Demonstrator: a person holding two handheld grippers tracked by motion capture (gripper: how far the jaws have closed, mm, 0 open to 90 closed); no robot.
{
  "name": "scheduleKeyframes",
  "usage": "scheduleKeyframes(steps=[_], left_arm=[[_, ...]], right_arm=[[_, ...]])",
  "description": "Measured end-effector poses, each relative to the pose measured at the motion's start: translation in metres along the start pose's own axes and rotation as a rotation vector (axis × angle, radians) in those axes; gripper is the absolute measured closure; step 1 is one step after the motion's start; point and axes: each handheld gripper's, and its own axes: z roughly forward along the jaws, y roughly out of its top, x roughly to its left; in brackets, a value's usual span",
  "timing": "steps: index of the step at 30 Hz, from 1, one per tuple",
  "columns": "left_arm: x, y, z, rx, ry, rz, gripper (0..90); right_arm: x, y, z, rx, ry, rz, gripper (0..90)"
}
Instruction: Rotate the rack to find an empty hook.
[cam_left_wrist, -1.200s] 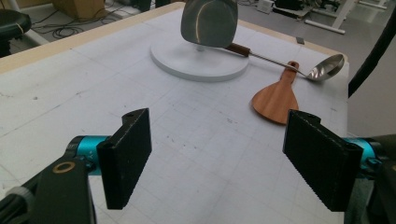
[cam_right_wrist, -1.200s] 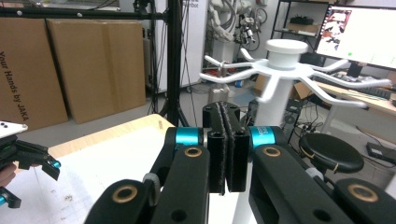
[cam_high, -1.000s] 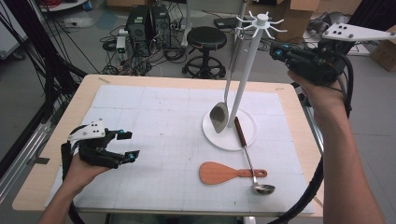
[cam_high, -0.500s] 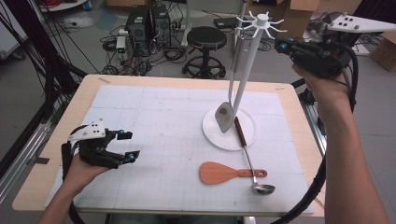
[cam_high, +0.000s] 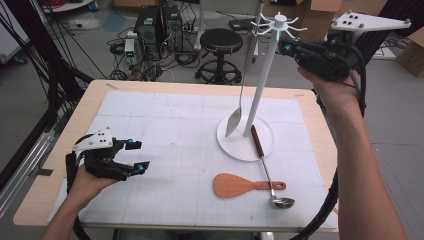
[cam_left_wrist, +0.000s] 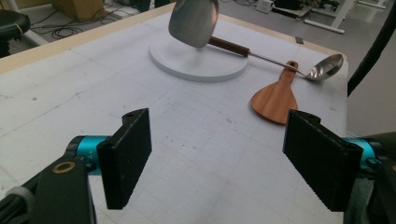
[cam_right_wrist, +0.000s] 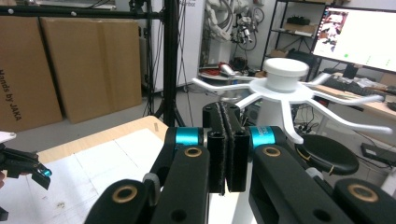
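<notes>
spoon on the rack

the spoon (cam_high: 239, 95) hangs from the rack (cam_high: 262, 85) far right on the counter (cam_high: 165, 125). right gripper (cam_high: 287, 48) beside the rack top, fingers pressed together, empty. left gripper (cam_high: 134, 156) near left, fingers wide, empty.

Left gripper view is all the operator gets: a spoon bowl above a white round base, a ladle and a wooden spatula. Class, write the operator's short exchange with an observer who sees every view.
Operator: The spoon bowl floats above the base. What holds it up?
Observer: In the high view the spoon runs up by its thin handle to the arms at the top of the white rack, and it seems to hang there.
Operator: Where is the other gripper, and is it open?
Observer: The right gripper is up beside the rack's top. The right gripper view shows its jaws pressed shut, with nothing seen between them.
</notes>
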Motion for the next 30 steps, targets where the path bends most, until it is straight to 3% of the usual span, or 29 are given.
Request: scheduleKeyframes(steps=[12, 24, 30], left_arm=[[0.001, 0.0, -0.001, -0.004, 0.0, -0.003, 24.3], [0.003, -0.001, -0.004, -0.007, 0.009, -0.001, 24.1], [0.003, -0.001, -0.004, -0.006, 0.007, -0.002, 24.0]], right_arm=[[0.002, -0.006, 0.003, -0.006, 0.025, 0.008, 86.5], [0.012, -0.046, 0.005, 0.033, 0.127, 0.023, 69.3], [0.016, -0.066, 0.008, 0.053, 0.142, 0.011, 63.3]])
